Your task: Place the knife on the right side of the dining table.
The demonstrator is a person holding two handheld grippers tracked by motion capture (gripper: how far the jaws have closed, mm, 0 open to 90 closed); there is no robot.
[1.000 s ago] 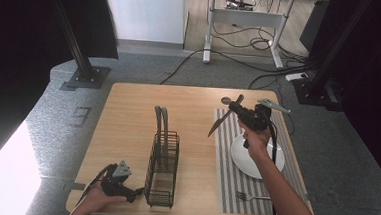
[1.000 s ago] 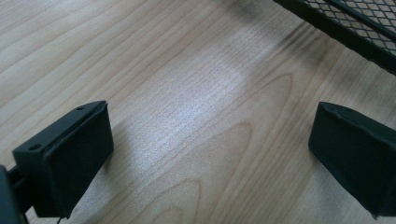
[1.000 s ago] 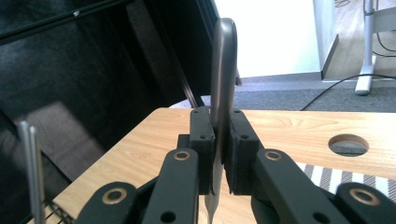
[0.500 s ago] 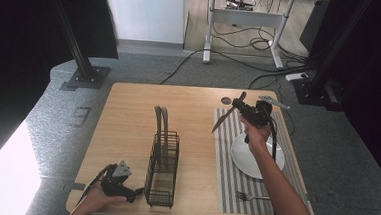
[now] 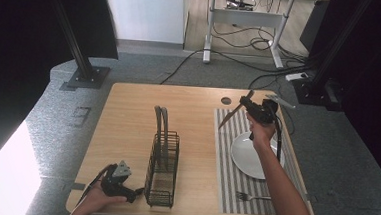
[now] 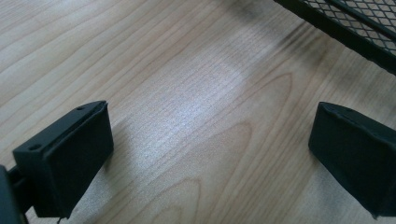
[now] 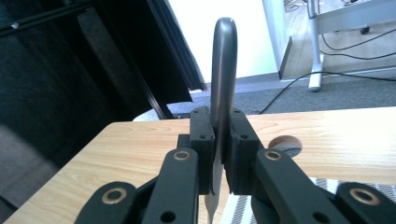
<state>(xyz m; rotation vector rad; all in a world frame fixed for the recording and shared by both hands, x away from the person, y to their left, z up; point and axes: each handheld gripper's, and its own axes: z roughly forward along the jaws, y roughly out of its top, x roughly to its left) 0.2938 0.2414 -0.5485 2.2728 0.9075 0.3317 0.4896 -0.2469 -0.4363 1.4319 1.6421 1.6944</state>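
Note:
My right gripper [image 5: 251,107] is shut on a metal table knife [image 5: 232,114], held in the air above the far end of the striped placemat [image 5: 225,159]. In the high view the blade slants down to the left. In the right gripper view the knife's rounded handle [image 7: 223,70] rises upright between the closed jaws of the right gripper [image 7: 219,140]. My left gripper [image 5: 132,191] lies on the table's near left corner, just left of the black wire rack [image 5: 162,168]. In the left gripper view the left gripper [image 6: 210,154] stands open over bare wood.
A white plate [image 5: 251,154] sits on the placemat under my right forearm, and a fork [image 5: 253,196] lies near the mat's front edge. Two dark curved pieces [image 5: 161,126] rise from the rack. The rack's mesh corner [image 6: 355,28] is close. A round hole [image 5: 226,100] marks the far tabletop.
My right hand has shifted a little to the right with the knife still gripped. The left hand and its gripper have stayed where they were.

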